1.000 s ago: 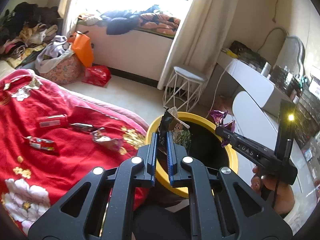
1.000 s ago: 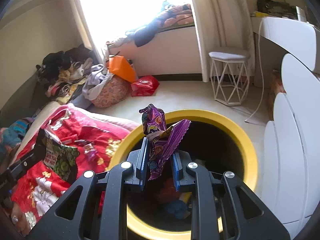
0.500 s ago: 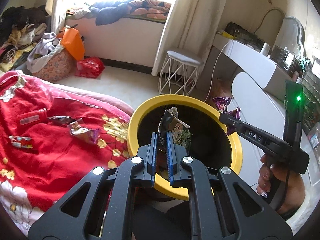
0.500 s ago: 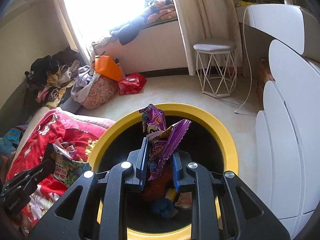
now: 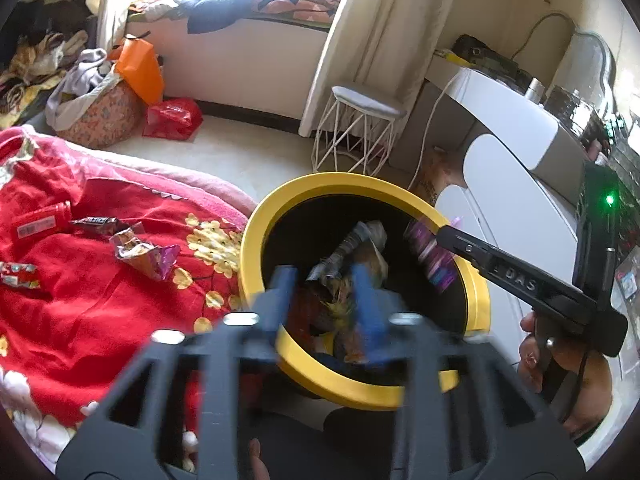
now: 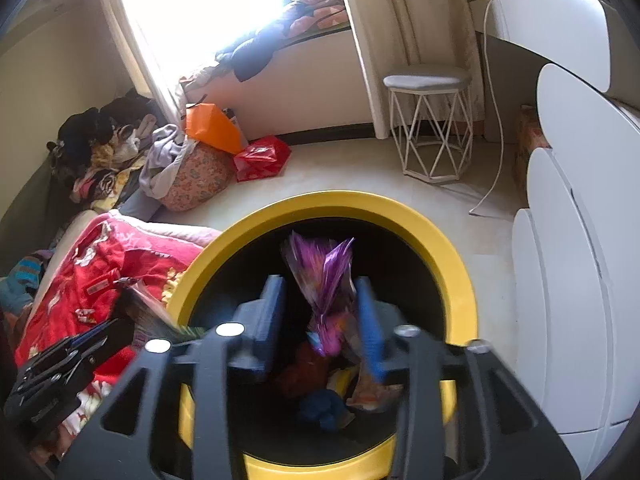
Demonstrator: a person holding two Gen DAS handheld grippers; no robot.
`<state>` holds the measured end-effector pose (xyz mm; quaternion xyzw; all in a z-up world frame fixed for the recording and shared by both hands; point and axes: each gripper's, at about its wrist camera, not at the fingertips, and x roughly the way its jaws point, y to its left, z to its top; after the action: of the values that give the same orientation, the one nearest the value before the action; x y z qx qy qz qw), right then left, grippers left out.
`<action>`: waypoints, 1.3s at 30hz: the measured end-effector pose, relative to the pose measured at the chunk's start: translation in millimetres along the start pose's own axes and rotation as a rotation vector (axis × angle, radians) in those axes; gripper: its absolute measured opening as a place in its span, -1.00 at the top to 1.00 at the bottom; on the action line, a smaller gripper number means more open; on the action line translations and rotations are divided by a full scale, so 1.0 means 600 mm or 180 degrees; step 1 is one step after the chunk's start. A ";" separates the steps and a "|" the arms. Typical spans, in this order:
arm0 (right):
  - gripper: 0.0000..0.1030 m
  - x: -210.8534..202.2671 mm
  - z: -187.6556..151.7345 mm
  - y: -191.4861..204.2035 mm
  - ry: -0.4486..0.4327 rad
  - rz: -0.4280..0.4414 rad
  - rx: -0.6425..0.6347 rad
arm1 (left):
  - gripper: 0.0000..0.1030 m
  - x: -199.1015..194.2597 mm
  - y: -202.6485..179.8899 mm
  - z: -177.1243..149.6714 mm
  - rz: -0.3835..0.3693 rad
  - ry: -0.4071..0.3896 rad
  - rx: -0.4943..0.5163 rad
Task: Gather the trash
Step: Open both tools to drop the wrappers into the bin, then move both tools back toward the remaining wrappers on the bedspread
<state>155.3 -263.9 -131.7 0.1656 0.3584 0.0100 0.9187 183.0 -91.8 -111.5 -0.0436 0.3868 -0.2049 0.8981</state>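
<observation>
Red floral bedspread (image 5: 80, 300) fills the left of the left wrist view, with a pink blanket edge toward the pale floor; beside it stands the round bin (image 5: 256, 240), yellow-rimmed and black inside, already holding crumpled wrappers and a blue item at the bottom. White curved cabinets (image 6: 568, 280) stand to the right of the bin, and a white wire-legged stool (image 6: 430, 128) stands near the curtain by the window. The left gripper (image 5: 324, 280) hangs over the near rim of the bin, its blue-padded jaws opening, blurred by motion; a dark and silver snack wrapper (image 5: 348, 248) lies between and just beyond them, above the bin's mouth, with no pad seen pressing on it. The right gripper (image 6: 320, 304) is likewise over the bin with jaws opening, and a purple wrapper (image 6: 320, 276) stands between the pads, blurred, not clamped by them. In the left wrist view the right gripper enters from the right, held by a hand (image 5: 560, 360), the purple wrapper at its tip inside the rim. On the bedspread remain a crumpled purple foil wrapper (image 5: 144, 252), a dark candy wrapper (image 5: 96, 222), a small red bottle (image 5: 40, 222) and a red packet (image 5: 16, 274)
</observation>
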 end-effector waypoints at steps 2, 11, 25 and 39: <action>0.03 -0.002 0.001 -0.002 -0.0020 -0.0040 0.0012 | -0.06 -0.006 0.004 0.001 0.0014 -0.0026 -0.0037; -0.24 -0.018 0.004 0.025 -0.0179 0.0027 -0.0073 | -0.77 -0.073 0.030 0.003 0.0214 -0.0345 -0.0063; -0.40 -0.048 -0.012 0.132 -0.0297 0.0373 -0.0539 | -0.79 -0.156 0.089 -0.001 0.0499 -0.0658 -0.0213; -0.42 -0.060 -0.038 0.209 -0.0282 0.0562 -0.0894 | -0.79 -0.199 0.149 -0.021 0.0694 -0.0746 -0.0441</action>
<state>125.9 -143.6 -84.8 0.0668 0.2967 0.1334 0.9432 130.0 38.8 -60.8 -0.0868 0.2951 -0.0726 0.9488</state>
